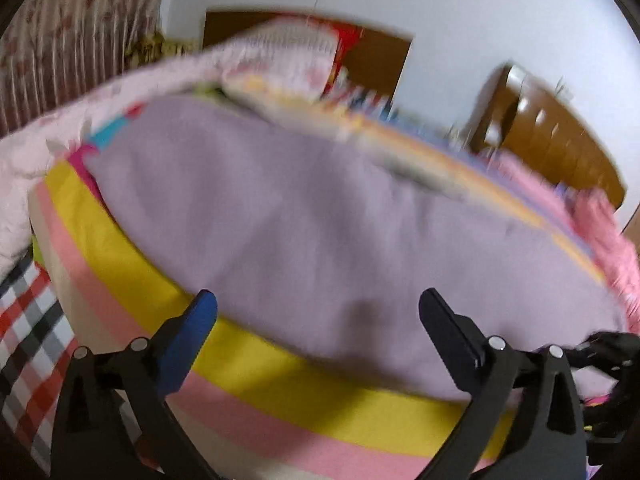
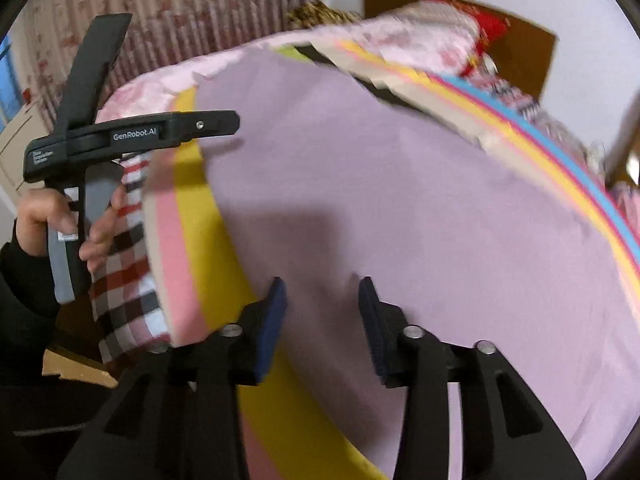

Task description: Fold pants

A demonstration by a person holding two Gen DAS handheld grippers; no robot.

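Pants (image 1: 320,216): one pair, lilac, spread flat across the bed; smooth, near edge lying along the yellow stripe of the sheet. Touched by neither gripper.

Bed (image 1: 280,412): one, with a sheet striped yellow, pink and cream on the near side, and yellow, pink and blue at the far edge.

Grippers: two.
- Left gripper (image 1: 318,308): jaws spread wide, nothing between them, poised over the near edge of the pants. In the right wrist view it shows from the side (image 2: 236,122), held by a hand (image 2: 60,220) in a dark sleeve, off the bed's left edge.
- Right gripper (image 2: 322,300): jaws partly spread, nothing pinched, above the pants beside the yellow stripe.

Checked cloth (image 2: 128,264): one, red, black and white, hanging at the bed's side.

Quilt (image 1: 120,96): one, pale pink, bunched at the far side of the bed.

Pillows or folded bedding (image 1: 296,52): blurred, count cannot be told.

Headboard (image 1: 384,60): one, brown wood, against a white wall.

Curtain (image 2: 180,8): one, striped with flowers.

Containers: none in view.
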